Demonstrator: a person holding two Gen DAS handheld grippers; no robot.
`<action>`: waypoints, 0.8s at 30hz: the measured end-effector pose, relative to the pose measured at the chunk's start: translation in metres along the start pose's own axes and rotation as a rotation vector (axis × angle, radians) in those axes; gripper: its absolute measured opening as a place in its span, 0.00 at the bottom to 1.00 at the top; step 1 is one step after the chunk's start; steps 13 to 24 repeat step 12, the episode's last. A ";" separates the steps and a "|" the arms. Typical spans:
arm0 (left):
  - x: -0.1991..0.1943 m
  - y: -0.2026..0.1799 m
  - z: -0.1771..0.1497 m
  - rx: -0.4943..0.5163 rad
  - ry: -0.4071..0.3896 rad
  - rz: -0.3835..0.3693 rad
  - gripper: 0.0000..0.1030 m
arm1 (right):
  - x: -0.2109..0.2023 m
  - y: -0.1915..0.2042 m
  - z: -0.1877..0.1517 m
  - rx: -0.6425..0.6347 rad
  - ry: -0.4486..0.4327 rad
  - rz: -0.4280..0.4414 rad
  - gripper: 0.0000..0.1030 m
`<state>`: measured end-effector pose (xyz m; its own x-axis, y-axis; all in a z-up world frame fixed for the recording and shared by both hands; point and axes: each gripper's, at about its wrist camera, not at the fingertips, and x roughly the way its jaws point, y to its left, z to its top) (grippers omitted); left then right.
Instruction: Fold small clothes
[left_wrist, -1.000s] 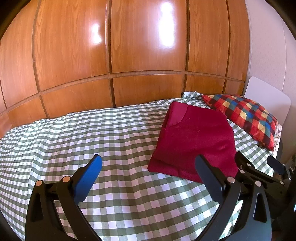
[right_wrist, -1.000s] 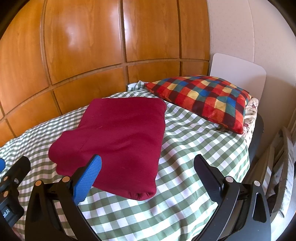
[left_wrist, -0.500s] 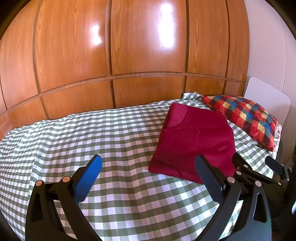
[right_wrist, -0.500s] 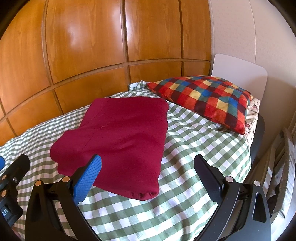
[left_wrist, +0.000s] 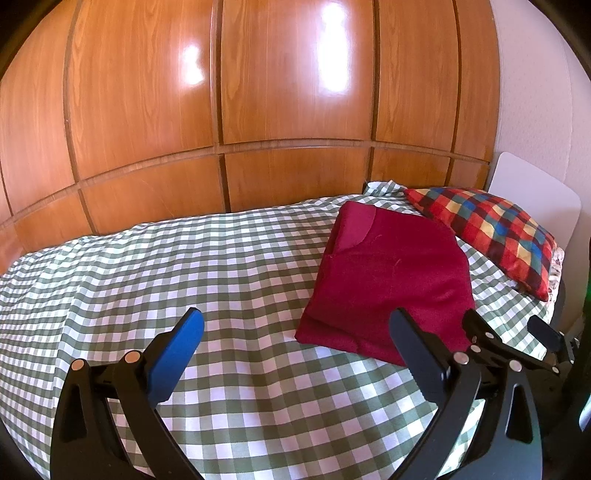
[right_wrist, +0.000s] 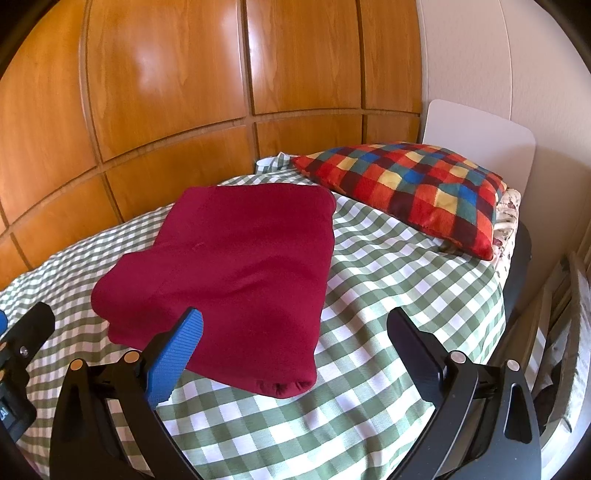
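Lying folded on the checked bedcover (left_wrist: 221, 280) (right_wrist: 388, 295), on the half nearer the pillow (left_wrist: 491, 229) (right_wrist: 413, 184): the red garment (left_wrist: 391, 280) (right_wrist: 236, 266), a thick rectangle, one far corner near the pillow's edge but not touching it, in the right wrist view. Hovering over the bedcover on the side of the garment away from the pillow: the left gripper (left_wrist: 295, 332), jaws spread wide, nothing between them but checked cloth, the dark finger overlapping the garment's near edge in the left wrist view. Hanging just beside it, at the garment's near edge: the right gripper (right_wrist: 291, 332), also gaping and gripping nothing, blue pad (right_wrist: 173, 362) showing over the garment's near corner, dark finger (right_wrist: 413, 354) over bare bedcover below the pillow. Rising behind the bedcover: wood panelling (left_wrist: 258, 110) (right_wrist: 184, 92). Standing behind the pillow: a white headboard (left_wrist: 535, 192) (right_wrist: 480, 140).
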<state>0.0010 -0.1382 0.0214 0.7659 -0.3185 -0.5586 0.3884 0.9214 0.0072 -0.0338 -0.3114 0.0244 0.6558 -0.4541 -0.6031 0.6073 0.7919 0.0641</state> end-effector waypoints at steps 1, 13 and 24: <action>0.001 0.000 0.000 -0.001 0.002 0.003 0.97 | 0.000 0.000 0.000 0.000 0.000 -0.001 0.96; 0.019 0.009 -0.015 0.015 0.057 0.037 0.97 | 0.005 -0.024 0.020 0.011 -0.047 -0.058 0.96; 0.019 0.009 -0.015 0.015 0.057 0.037 0.97 | 0.005 -0.024 0.020 0.011 -0.047 -0.058 0.96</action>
